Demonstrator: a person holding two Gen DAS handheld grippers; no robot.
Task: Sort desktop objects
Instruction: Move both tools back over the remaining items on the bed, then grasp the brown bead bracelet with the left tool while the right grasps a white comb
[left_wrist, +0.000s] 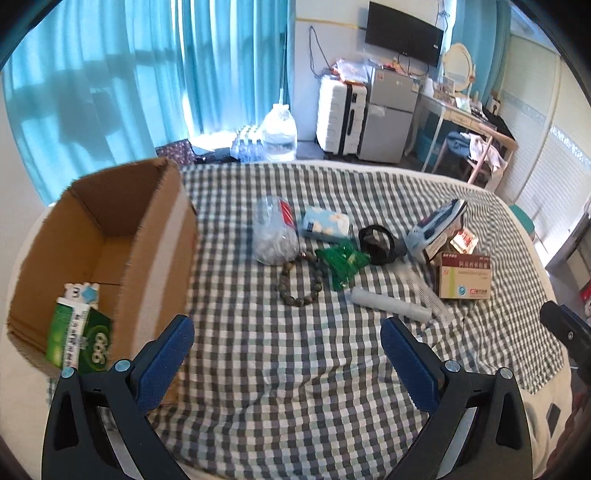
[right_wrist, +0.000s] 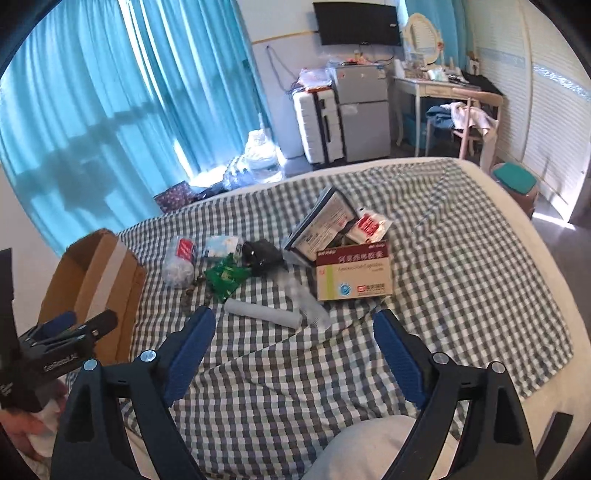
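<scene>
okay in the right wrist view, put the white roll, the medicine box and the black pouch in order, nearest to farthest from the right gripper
From the right gripper:
1. white roll, just ahead of its open jaws, slightly left.
2. medicine box, beyond it, ahead and right.
3. black pouch, farthest, behind the roll.

An open cardboard box (left_wrist: 110, 236) stood at the left of the checked bed, holding a green carton (left_wrist: 79, 334), while a bead bracelet (left_wrist: 301, 280), a green packet (left_wrist: 341, 262), a white tube (left_wrist: 389, 304) and a medicine box (left_wrist: 465, 277) lay scattered beside it.
</scene>
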